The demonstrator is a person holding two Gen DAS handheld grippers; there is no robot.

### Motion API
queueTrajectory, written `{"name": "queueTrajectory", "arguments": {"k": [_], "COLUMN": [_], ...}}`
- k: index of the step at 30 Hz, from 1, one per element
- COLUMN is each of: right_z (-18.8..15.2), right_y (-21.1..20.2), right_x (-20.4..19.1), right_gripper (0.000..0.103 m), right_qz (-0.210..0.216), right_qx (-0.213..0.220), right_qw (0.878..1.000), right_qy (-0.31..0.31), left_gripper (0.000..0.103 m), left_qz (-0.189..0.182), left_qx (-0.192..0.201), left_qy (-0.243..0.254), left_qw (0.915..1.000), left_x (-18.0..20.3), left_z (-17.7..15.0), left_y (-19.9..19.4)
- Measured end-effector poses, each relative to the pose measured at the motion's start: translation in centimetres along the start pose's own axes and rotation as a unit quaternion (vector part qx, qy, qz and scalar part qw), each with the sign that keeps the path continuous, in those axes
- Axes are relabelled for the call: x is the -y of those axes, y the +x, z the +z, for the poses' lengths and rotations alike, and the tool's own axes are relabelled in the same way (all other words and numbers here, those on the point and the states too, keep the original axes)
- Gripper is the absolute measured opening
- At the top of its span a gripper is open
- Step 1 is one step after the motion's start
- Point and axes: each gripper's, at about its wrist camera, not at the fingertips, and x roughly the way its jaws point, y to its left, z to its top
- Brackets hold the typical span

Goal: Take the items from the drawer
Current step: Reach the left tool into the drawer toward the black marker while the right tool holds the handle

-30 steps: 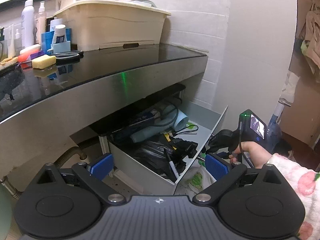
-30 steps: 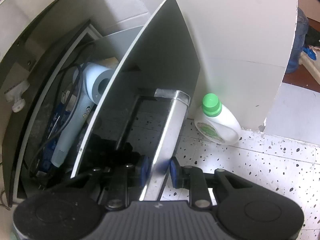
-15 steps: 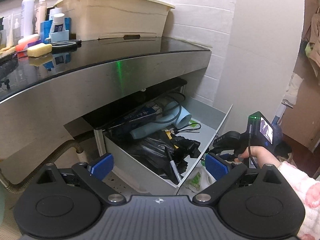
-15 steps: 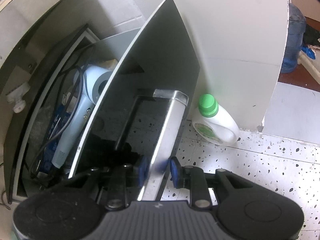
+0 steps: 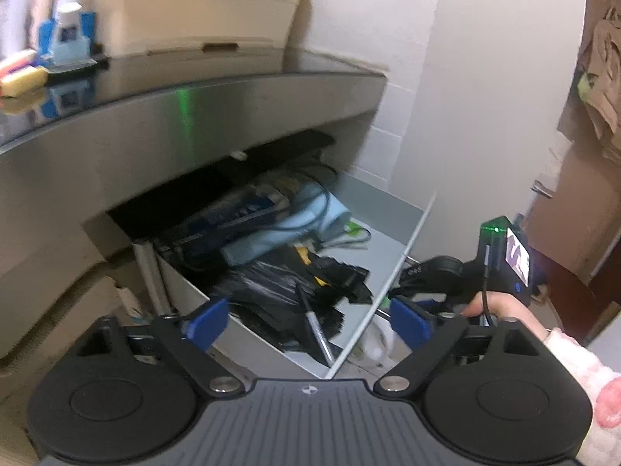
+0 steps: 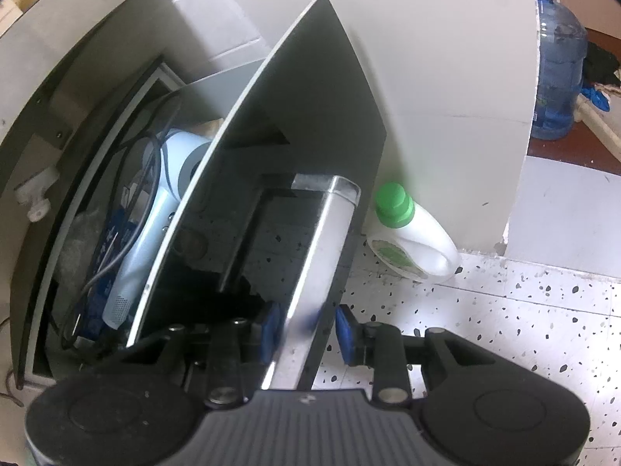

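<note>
The drawer (image 5: 396,233) under the counter stands pulled out. Inside lie a light blue hair dryer (image 5: 295,225), a blue box (image 5: 233,221), crumpled black bags (image 5: 271,291) and a marker pen (image 5: 316,330). My left gripper (image 5: 306,320) hovers above the drawer's near corner; its jaws are closing and nothing is between them. My right gripper (image 6: 306,328) straddles the chrome handle (image 6: 322,240) on the dark drawer front (image 6: 295,136). Its jaws are opening, and a gap shows between the right pad and the handle. The right wrist view also shows the hair dryer (image 6: 155,225).
A cream tub (image 5: 186,11) and toiletries sit on the dark counter (image 5: 233,73) above. A white detergent bottle (image 6: 411,233) stands on the speckled floor beside the drawer front, by the wall. A water jug (image 6: 555,77) is far right. A hand in a pink-patterned sleeve (image 5: 574,369) holds the right gripper.
My left gripper has come closer to the drawer and lower, with its jaws a little narrower. My right gripper's pads have parted slightly from the handle they were clamping.
</note>
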Motion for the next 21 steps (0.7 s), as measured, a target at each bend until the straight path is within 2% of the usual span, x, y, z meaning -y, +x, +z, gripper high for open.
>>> {"name": "queueTrajectory", "arguments": {"k": [4,13,17,21], "right_z": [-0.1,-0.3,-1.0,-1.3], "right_y": [-0.2,-0.3,-0.6,-0.7], "right_x": [0.8,1.3,1.5,2.1], "right_gripper": [0.029,0.029,0.029,0.029], "right_qz": [0.008,0.017,0.027,0.043], "right_qx": [-0.001,0.004,0.026,0.037], "right_qw": [1.0,1.0,0.999,0.998], "right_qy": [0.01,0.021,0.022,0.037], "left_gripper": [0.083,0.083,0.083,0.083], "left_qz": [-0.018,-0.014,-0.015,-0.039], "left_qx": [-0.022,-0.047,-0.056,-0.085], "left_qy": [-0.02,-0.025,-0.034,-0.059], "left_qw": [0.9994,0.9985,0.9977,0.9938], "left_x": [-0.5,-0.5,-0.2,-0.3], "left_z": [0.9,2.4,3.5,5.2], "left_y": [1.7,5.8,7.9,10.8]}}
